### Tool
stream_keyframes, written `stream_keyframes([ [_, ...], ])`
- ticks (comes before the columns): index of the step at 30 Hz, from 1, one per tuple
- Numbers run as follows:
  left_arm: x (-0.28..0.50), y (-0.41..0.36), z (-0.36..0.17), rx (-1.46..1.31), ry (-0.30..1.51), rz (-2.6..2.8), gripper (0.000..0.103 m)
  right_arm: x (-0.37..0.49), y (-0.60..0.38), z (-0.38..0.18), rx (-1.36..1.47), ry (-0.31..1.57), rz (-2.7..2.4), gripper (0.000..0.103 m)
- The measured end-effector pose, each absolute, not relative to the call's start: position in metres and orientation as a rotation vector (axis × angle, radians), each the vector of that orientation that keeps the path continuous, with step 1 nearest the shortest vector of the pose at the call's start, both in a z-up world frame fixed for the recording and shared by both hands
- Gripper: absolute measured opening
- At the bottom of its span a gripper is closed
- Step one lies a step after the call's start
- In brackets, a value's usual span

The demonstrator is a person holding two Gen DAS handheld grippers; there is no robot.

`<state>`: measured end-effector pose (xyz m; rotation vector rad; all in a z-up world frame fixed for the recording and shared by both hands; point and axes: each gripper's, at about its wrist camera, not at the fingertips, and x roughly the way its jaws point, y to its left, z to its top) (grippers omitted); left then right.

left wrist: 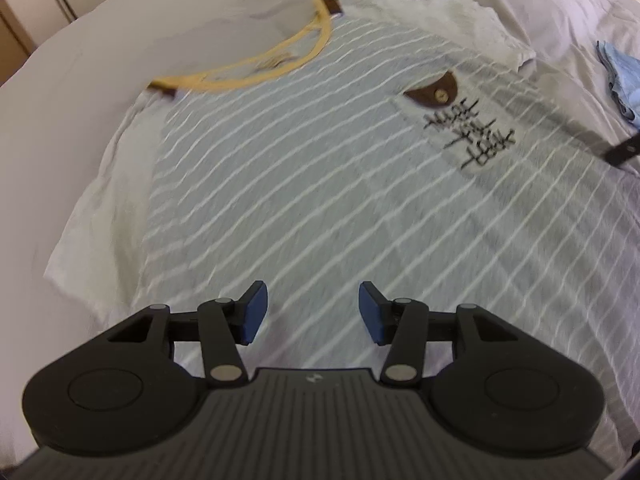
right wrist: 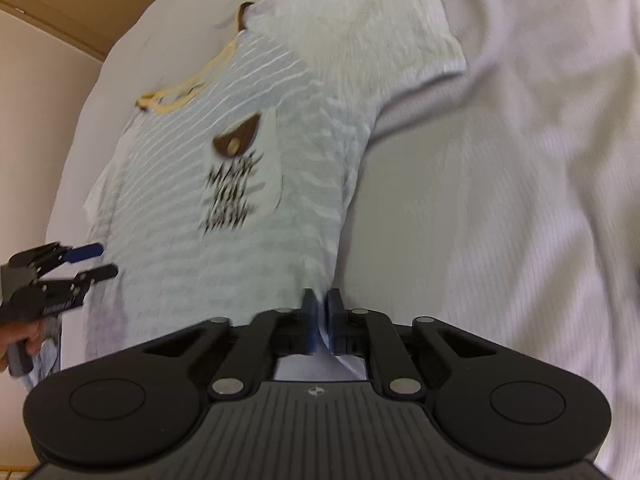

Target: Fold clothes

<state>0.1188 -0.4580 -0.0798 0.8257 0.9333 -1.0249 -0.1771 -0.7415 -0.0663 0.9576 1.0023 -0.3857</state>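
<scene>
**Striped cotton pinned at the hem, one side ready to fold**

Pale grey jersey with thin white stripes: a T-shirt (left wrist: 320,168) lies face up and spread flat on a bed covered by a white sheet (right wrist: 520,160), its yellow neckline (left wrist: 256,68) at the far end and the hem nearest the two cameras. It is spread this way, I judge, so that the sides can be turned in cleanly.

The right gripper (right wrist: 321,320) has its jaws pressed together on a fold of the shirt's lower edge, on the side nearest the bare sheet; light cloth shows between the blue pads (right wrist: 309,328) and trails out behind them. Gripping at the hem corner gives control over the whole side seam, which is likely why it holds there.

The left gripper (left wrist: 313,312) hovers over the lower part of the shirt with its jaws spread and nothing between them. From the right wrist view it sits at the shirt's opposite edge, held by a hand (right wrist: 18,340), so it seems poised to take the matching corner.

A brown pocket flap (left wrist: 430,94) with dark lettering below it marks the chest. A blue cloth (left wrist: 618,80) lies apart at the sheet's edge.
</scene>
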Motion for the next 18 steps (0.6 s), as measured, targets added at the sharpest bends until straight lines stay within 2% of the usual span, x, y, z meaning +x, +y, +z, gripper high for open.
stream_keyframes([
  [3, 0.115, -0.442, -0.076, 0.845, 0.943, -1.005, 0.045, -0.195, -0.722, -0.054, 0.931, 1.032, -0.421, 0.014],
  [5, 0.115, -0.430, -0.072, 0.858, 0.944, -0.987, 0.046, -0.206, -0.712, -0.052, 0.898, 1.071, -0.458, 0.037],
  [9, 0.126, -0.406, -0.064, 0.880, 0.932, -0.934, 0.047, -0.224, -0.697, -0.047, 0.829, 1.128, -0.527, 0.038],
  [13, 0.159, -0.388, -0.061, 0.891, 0.905, -0.880, 0.048, -0.219, -0.685, -0.025, 0.692, 1.091, -0.571, 0.039],
  [18, 0.231, -0.371, -0.060, 0.788, 0.899, -0.830, 0.047, -0.167, -0.667, -0.007, 0.633, 1.010, -0.519, 0.049],
])
